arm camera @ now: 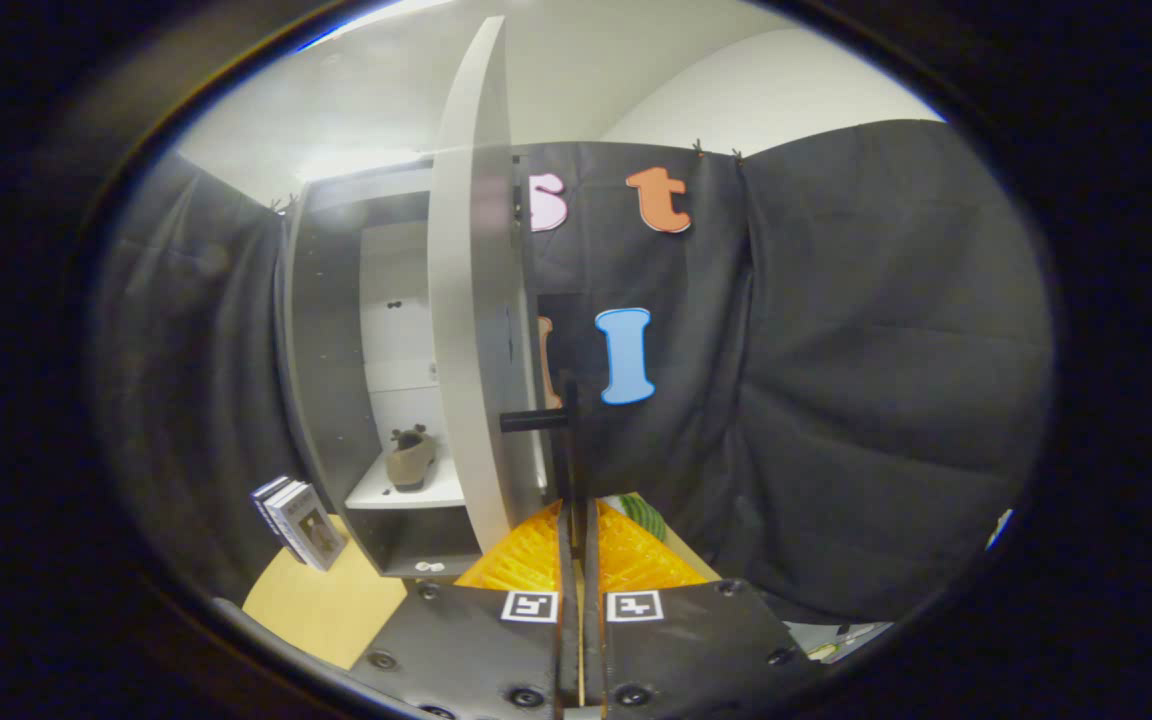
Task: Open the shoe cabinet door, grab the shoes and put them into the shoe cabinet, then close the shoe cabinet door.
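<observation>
The shoe cabinet [321, 330] stands open just ahead to the left. Its pale door [471, 300] is swung out edge-on toward me. A brown shoe [411, 460] sits on the white shelf [406, 492] inside. A dark bar handle [564, 420] stands off the door's outer face on a short post. My gripper [576, 508] is shut on the lower end of that handle, the two fingers pressed close on either side of the bar.
A few books [301, 522] lean against the cabinet's left side on the tan tabletop [321, 605]. A green striped object [642, 514] lies just past the fingers on the right. The black cloth wall [836, 400] hangs close behind.
</observation>
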Demonstrator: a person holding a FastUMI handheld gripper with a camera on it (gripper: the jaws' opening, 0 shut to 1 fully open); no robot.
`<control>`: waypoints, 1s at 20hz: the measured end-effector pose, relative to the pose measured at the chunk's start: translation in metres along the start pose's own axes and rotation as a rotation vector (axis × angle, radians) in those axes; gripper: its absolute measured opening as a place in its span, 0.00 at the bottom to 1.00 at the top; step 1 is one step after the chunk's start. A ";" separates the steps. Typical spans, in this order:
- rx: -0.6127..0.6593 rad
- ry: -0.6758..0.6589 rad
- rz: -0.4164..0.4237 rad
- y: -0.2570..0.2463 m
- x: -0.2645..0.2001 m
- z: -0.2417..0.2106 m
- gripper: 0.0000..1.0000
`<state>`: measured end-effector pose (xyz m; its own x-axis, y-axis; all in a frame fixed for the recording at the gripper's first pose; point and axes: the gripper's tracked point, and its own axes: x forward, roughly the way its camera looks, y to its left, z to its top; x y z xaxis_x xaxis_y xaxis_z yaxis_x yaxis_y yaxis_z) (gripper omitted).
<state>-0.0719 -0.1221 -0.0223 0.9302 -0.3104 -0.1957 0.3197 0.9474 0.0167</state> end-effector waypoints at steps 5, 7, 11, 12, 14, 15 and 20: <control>0.031 -0.016 -0.085 -0.021 -0.004 0.003 0.02; 0.072 -0.007 -0.073 -0.011 -0.006 -0.002 0.02; 0.067 0.013 -0.036 -0.009 -0.011 -0.006 0.03; 0.061 0.020 -0.019 -0.005 -0.014 -0.009 0.02; 0.045 0.038 0.018 0.003 -0.018 -0.015 0.02; 0.035 0.048 0.040 0.008 -0.020 -0.019 0.02; -0.018 0.104 0.158 0.031 -0.027 -0.038 0.02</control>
<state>-0.0943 -0.0811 -0.0536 0.9446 -0.1490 -0.2926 0.1671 0.9852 0.0379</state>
